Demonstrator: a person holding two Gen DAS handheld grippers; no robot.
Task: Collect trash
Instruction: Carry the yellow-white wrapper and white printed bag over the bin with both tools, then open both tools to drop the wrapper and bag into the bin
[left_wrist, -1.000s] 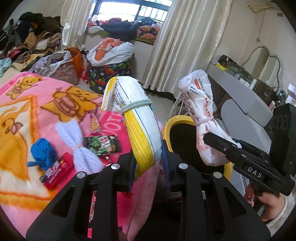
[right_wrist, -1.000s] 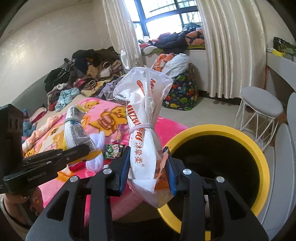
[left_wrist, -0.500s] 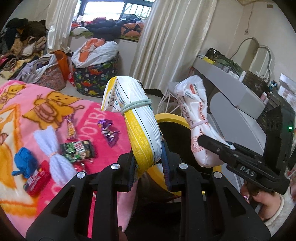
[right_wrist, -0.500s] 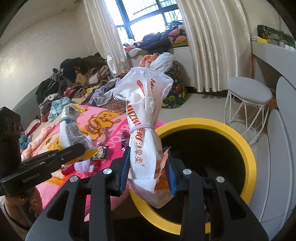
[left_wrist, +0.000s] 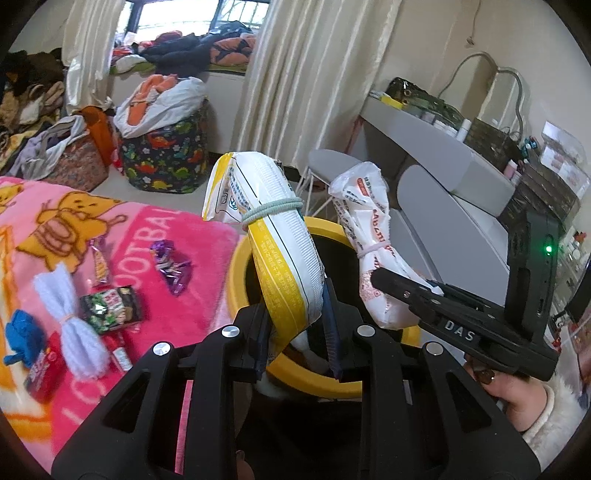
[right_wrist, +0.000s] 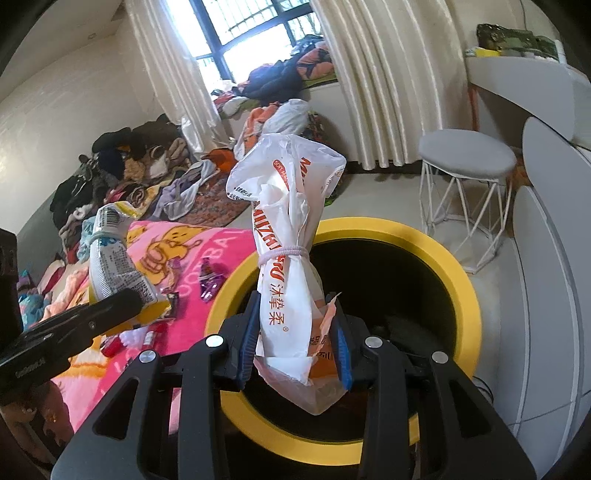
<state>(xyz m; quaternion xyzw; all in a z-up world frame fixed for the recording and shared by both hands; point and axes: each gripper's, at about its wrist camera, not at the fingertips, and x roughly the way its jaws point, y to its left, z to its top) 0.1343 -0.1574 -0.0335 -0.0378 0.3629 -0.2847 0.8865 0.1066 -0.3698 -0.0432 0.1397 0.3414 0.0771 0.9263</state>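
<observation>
My left gripper (left_wrist: 295, 328) is shut on a white and yellow wrapper (left_wrist: 280, 251) tied with a green band, held upright over the near rim of the yellow-rimmed bin (left_wrist: 240, 266). My right gripper (right_wrist: 293, 341) is shut on a white and orange plastic bag (right_wrist: 288, 258) tied with a band, held upright over the bin (right_wrist: 461, 288). The bag also shows in the left wrist view (left_wrist: 373, 243), and the wrapper in the right wrist view (right_wrist: 110, 262). The bin's inside is dark.
On the pink blanket (left_wrist: 177, 229) lie a purple candy wrapper (left_wrist: 171, 266), a green snack packet (left_wrist: 110, 304), a lilac yarn bundle (left_wrist: 74, 317), a red packet (left_wrist: 40, 369) and a blue cloth (left_wrist: 20, 339). A grey stool (right_wrist: 467, 155) and a white desk (left_wrist: 443, 162) stand beyond the bin.
Both grippers have moved from over the blanket toward the bin, carrying their bags. The bin's opening now lies directly under and ahead of both.
</observation>
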